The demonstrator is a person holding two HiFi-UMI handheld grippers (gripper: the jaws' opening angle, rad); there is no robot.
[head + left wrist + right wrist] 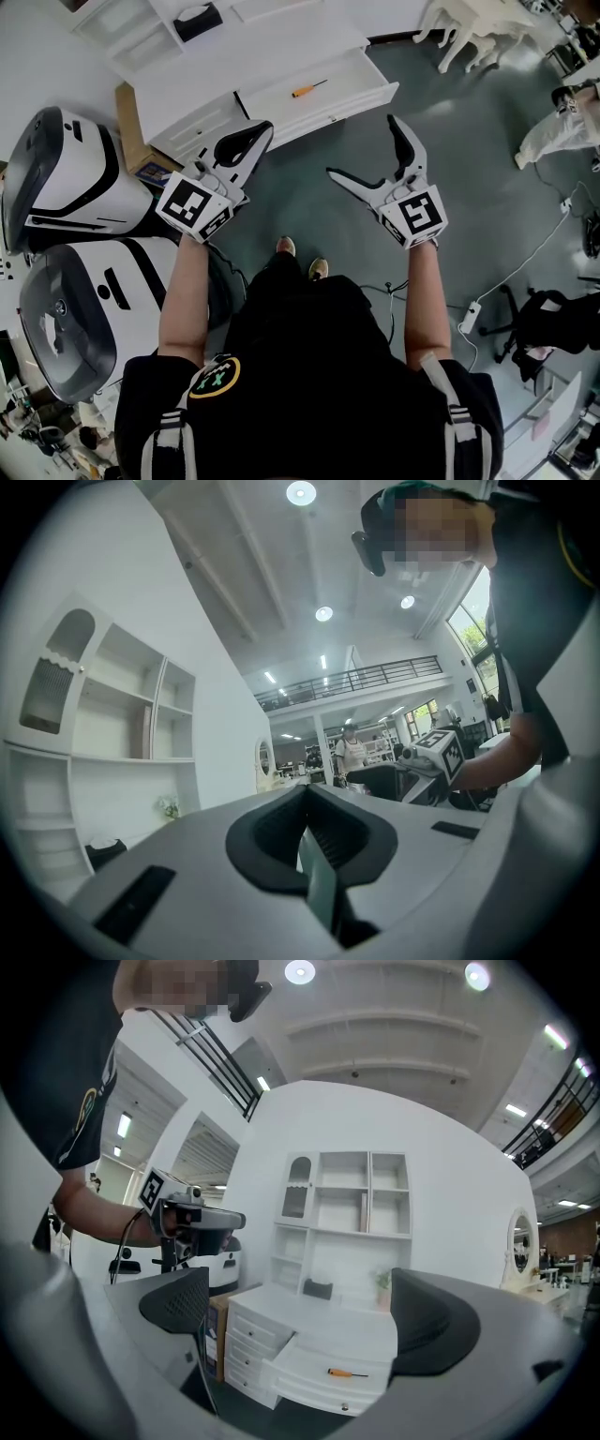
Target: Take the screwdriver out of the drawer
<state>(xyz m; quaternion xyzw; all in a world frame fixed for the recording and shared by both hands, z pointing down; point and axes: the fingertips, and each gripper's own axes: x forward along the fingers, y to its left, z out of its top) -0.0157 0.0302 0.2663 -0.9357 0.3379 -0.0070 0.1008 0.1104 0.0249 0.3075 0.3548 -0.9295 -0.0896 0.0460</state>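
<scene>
A screwdriver (308, 89) with an orange handle lies in the open top drawer (375, 92) of a white dresser (272, 42). The right gripper view shows the screwdriver (345, 1372) in the pulled-out drawer (309, 1387) ahead of me. My left gripper (251, 141) hangs just in front of the dresser with its jaws together and nothing between them; its pads (309, 832) meet. My right gripper (364, 147) is held over the floor short of the drawer, jaws wide apart and empty. Its pads (178, 1302) frame the dresser.
A cardboard box (129, 127) stands at the dresser's left side, with two large white machines (66, 183) beyond it. A black object (197, 19) sits on the dresser top. White furniture legs (473, 37) stand at the upper right. Cables (525, 267) run over the floor at right.
</scene>
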